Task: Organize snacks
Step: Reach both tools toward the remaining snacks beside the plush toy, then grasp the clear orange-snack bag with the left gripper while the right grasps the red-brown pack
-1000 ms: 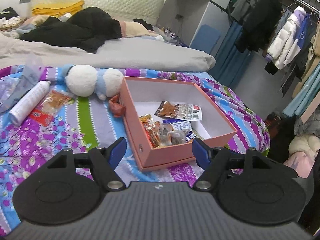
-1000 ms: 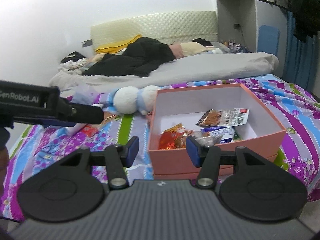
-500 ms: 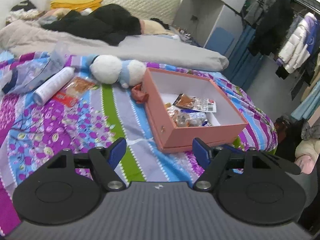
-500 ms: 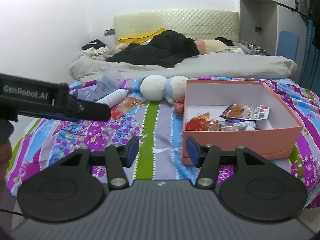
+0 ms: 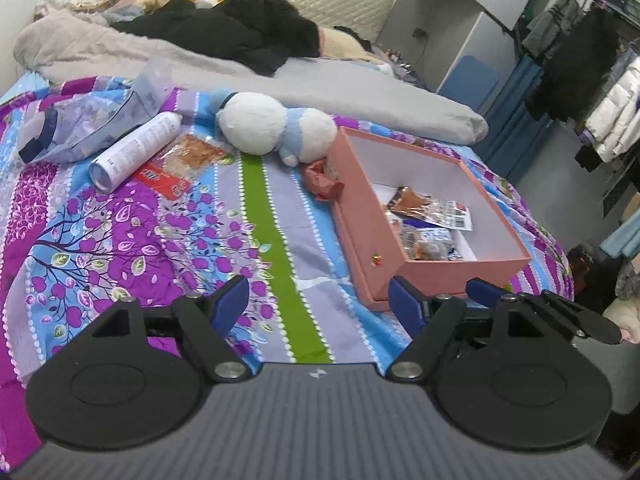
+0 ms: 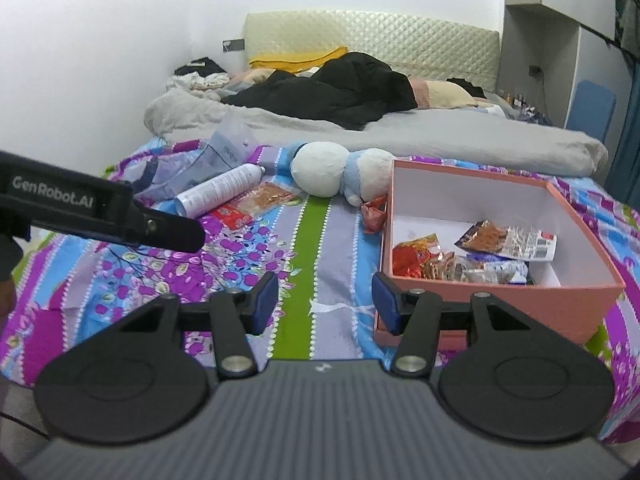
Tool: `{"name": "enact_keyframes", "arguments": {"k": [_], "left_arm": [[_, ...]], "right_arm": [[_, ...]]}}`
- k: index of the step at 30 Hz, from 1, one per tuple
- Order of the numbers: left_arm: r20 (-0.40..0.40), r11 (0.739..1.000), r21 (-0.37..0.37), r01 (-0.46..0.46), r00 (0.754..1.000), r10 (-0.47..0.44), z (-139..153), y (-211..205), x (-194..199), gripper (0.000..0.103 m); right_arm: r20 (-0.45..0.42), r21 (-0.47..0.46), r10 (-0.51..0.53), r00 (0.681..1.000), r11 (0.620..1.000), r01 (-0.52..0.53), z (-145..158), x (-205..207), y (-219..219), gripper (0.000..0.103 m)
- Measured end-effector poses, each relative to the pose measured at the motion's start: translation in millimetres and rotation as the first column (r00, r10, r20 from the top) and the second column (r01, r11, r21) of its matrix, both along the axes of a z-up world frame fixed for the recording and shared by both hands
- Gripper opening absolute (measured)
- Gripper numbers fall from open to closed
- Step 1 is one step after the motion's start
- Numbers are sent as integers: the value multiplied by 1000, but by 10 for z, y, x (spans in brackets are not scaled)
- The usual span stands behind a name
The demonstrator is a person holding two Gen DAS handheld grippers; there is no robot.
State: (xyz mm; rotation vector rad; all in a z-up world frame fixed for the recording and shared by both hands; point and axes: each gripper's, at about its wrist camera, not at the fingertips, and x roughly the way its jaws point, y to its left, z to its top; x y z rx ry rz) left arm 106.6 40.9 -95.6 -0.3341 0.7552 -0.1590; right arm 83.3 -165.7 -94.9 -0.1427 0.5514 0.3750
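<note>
A pink open box [image 5: 370, 224] [image 6: 500, 294] sits on the patterned bedspread and holds several snack packets [image 5: 430, 208] [image 6: 506, 238]. A red wrapped snack [image 5: 322, 180] [image 6: 374, 214] lies on the bedspread against the box's left wall. A flat orange and red snack packet [image 5: 182, 164] [image 6: 252, 204] lies farther left beside a white spray can. My left gripper [image 5: 318, 306] is open and empty, above the bedspread near the box's front left corner. My right gripper [image 6: 324, 300] is open and empty, just left of the box's front corner.
A white spray can [image 5: 134, 152] [image 6: 222, 190], a clear plastic bag [image 5: 84, 120] and a white and blue plush toy [image 5: 276, 128] [image 6: 340, 172] lie behind the snacks. Grey bedding and dark clothes [image 6: 332, 92] lie farther back. The left gripper's body [image 6: 100, 216] juts in at the left of the right wrist view.
Both grippers have pulled back and to the left from the box, so more of the bedspread, the can and the flat packet show. Both stay open and empty.
</note>
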Motion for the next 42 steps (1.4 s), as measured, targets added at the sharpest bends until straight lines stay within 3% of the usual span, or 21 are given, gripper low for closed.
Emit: {"name": "enact_keyframes", "arguments": {"k": [7,16,20,22,23,27,36,42], "left_arm": [[-35,1000,4,-25,999,26,-265,313,424,81],[-38,998,54,-45,998,47,-743,740,1178,82],[-47,993,90,-76,996,80,-988,977,1560,85],[-54,990,113,-83,994,90,-1111,1075,1744,86],[-58,989,122,-79,995,87,-1173,1113,1843,86],[-49,988,142,-57,997,65,-1359,1197,2178,86],[9,974,228,13,1000,-15,-1496,1086,2948,86],[-2,959,279,52,999,-54,-1678,961,3318,86]], "right_arm": [[-2,-94,41,999,995,-41,-197,268,390,54],[19,-245,73,997,967,-66,-487,902,1000,55],[22,-340,65,998,939,-53,-691,1177,1261,56],[29,-382,61,998,923,-45,-786,1331,1346,76],[36,-410,55,998,911,-35,-847,1409,1394,77],[45,-509,38,998,861,-10,-1063,1699,1513,77],[81,-588,-81,993,801,113,-1290,2474,1528,75],[112,-624,-101,989,767,149,-1457,2846,1500,70]]}}
